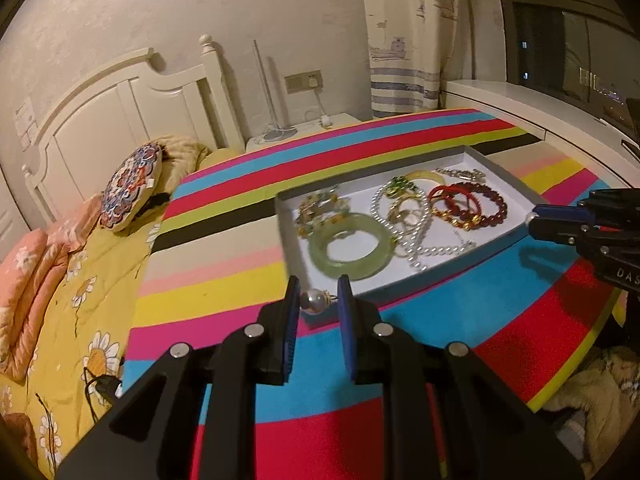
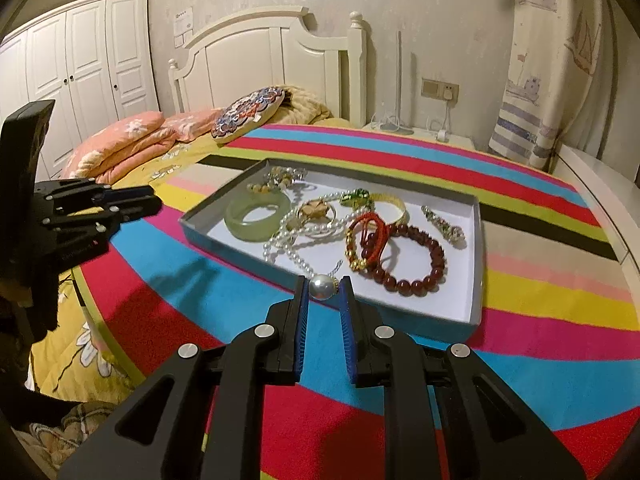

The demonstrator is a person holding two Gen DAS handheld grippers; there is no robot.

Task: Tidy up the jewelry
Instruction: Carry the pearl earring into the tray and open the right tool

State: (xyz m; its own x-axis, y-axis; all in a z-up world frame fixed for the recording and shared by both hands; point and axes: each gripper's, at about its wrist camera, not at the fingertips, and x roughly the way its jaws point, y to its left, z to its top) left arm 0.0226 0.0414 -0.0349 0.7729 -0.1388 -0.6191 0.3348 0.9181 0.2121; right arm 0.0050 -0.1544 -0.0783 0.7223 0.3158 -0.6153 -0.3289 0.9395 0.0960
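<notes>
A shallow grey tray (image 1: 400,286) (image 2: 478,264) lies on a striped cloth and holds a green jade bangle (image 1: 350,246) (image 2: 258,216), a white pearl necklace (image 1: 416,236) (image 2: 298,240), a dark red bead bracelet (image 1: 480,204) (image 2: 424,260), a red cord with gold beads (image 2: 362,246) and other pieces. My left gripper (image 1: 319,298) is shut on a pearl earring (image 1: 314,301) just before the tray's near edge. My right gripper (image 2: 323,288) is shut on a matching pearl earring (image 2: 322,287) at the tray's near edge. Each gripper shows in the other's view, the right (image 1: 534,218) and the left (image 2: 150,196).
The striped cloth (image 2: 540,280) covers a raised surface on a bed with a yellow flowered quilt (image 1: 72,304), pink pillows (image 2: 128,140) and a round patterned cushion (image 1: 132,186). A white headboard (image 2: 272,60), a nightstand with cables (image 2: 420,132), a wardrobe (image 2: 80,60) and a curtain (image 1: 404,40) stand behind.
</notes>
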